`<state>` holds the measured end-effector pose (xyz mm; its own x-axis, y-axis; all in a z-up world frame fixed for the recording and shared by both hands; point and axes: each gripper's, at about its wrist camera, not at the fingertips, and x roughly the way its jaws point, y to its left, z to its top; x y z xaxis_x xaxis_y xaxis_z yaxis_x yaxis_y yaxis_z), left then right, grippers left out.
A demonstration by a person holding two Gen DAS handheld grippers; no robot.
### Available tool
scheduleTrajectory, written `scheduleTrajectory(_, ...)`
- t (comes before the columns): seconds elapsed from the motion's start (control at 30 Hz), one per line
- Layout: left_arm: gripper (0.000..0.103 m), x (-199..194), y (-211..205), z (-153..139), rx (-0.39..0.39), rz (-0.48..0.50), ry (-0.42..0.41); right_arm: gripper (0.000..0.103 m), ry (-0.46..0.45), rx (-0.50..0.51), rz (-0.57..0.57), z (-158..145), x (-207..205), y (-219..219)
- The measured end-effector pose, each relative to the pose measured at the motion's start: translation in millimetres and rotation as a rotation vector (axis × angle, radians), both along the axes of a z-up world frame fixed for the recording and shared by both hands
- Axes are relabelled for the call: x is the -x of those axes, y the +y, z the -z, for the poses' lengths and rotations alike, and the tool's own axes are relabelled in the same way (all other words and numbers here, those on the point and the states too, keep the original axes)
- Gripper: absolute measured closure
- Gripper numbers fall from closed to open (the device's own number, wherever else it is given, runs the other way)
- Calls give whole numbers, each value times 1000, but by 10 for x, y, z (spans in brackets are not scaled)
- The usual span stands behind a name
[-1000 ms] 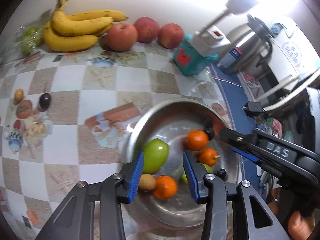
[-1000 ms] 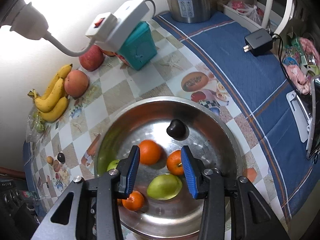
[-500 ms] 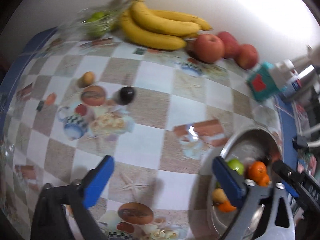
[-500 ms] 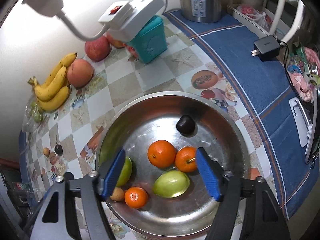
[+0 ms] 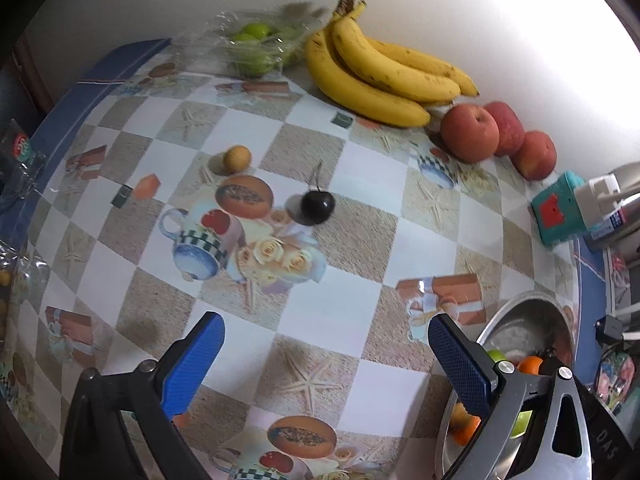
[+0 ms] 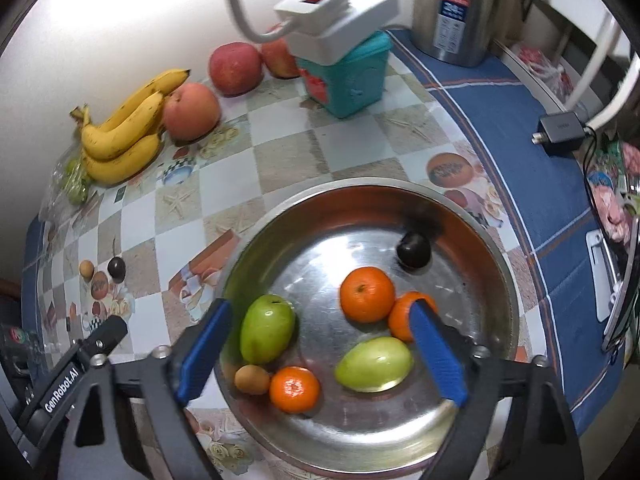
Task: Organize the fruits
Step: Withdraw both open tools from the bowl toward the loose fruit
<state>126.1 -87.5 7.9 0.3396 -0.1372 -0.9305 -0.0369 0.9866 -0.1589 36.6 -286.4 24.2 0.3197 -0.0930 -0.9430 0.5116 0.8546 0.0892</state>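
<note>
A steel bowl [image 6: 496, 264] holds two green fruits, three oranges [image 6: 366, 294], a small brown fruit [image 6: 251, 379] and a dark plum [image 6: 413, 249]. My right gripper [image 6: 320, 354] hovers over the bowl, its jaws opening, nothing pressed between the pads. My left gripper [image 5: 326, 358] stands wide open above the bare tablecloth, left of the bowl [image 5: 520, 316]. Farther off lie a dark plum [image 5: 317, 207] and a small brown fruit [image 5: 237, 158]. Bananas [image 5: 372, 72], three red apples [image 5: 470, 133] and bagged green fruits [image 5: 256, 46] line the wall.
A teal box [image 6: 346, 76] with a white power strip [image 6: 340, 16] on top stands behind the bowl. A steel kettle [image 6: 454, 8], a black charger [image 6: 560, 130] and clutter fill the right side. The table's edge curves at the left [image 5: 36, 152].
Both grippers opened wide. My left gripper swung away from over the bowl to the left, now over the tablecloth facing the plum. The right gripper shifted slightly over the bowl.
</note>
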Motion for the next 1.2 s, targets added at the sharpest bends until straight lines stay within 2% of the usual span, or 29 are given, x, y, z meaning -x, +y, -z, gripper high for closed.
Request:
scheduleTrajectory(0.13, 0, -28, 50, -53, -22, 3, -25, 12, -10, 20, -25, -25, -27, 85)
scheduleTrajectory(0.2, 0, -39, 89, -77, -32, 1, -36, 4, -12, 29, -32, -33, -38, 116)
scheduleTrajectory(0.37, 0, -67, 169, -135, -58, 8, -61, 4, -6, 48, -45, -41, -63, 186)
scheduleTrajectory(0.57, 0, -96, 254, -211, -148, 44, -109, 4, -7, 61, -57, -54, -93, 280)
scheduleTrajectory(0.83, 0, -141, 395, -243, -309, 107, -156, 4, 1, 68, -98, -31, -179, 455)
scheduleTrajectory(1.07, 0, -192, 548, -193, -323, 107, -137, 4, 15, 79, -151, 17, -261, 678)
scheduleTrajectory(1.2, 0, -224, 638, -170, -301, 94, -125, 4, 15, 85, -176, 36, -310, 824)
